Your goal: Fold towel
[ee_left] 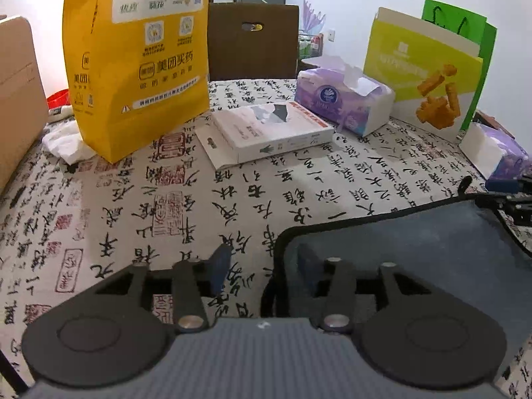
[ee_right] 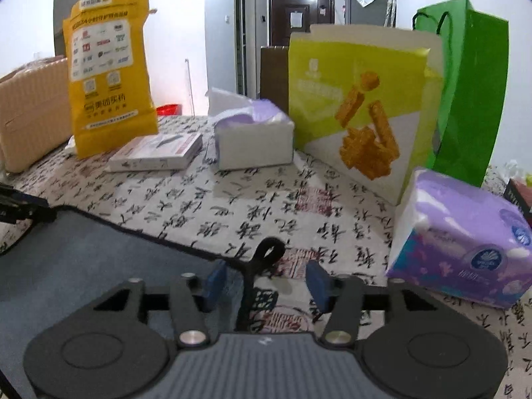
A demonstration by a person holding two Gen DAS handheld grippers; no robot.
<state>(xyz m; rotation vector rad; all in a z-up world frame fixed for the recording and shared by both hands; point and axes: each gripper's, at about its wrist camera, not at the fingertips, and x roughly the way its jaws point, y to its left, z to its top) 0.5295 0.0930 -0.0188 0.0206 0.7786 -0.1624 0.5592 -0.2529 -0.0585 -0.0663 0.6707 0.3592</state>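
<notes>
While both jaws stand wide, the left gripper (ee_left: pixel 264 267) straddles the grey towel's (ee_left: pixel 415 249) black-bound corner. Between the right gripper's (ee_right: pixel 264 281) fingers lies the towel's hanging loop (ee_right: pixel 269 249).

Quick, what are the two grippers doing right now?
Left gripper: open, straddling the left corner of the towel.
Right gripper: open, straddling the towel's right corner, by its hanging loop.

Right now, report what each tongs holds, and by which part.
Nothing is held. Left tongs stand open over the towel's corner; right tongs stand open around its hanging loop.
</notes>
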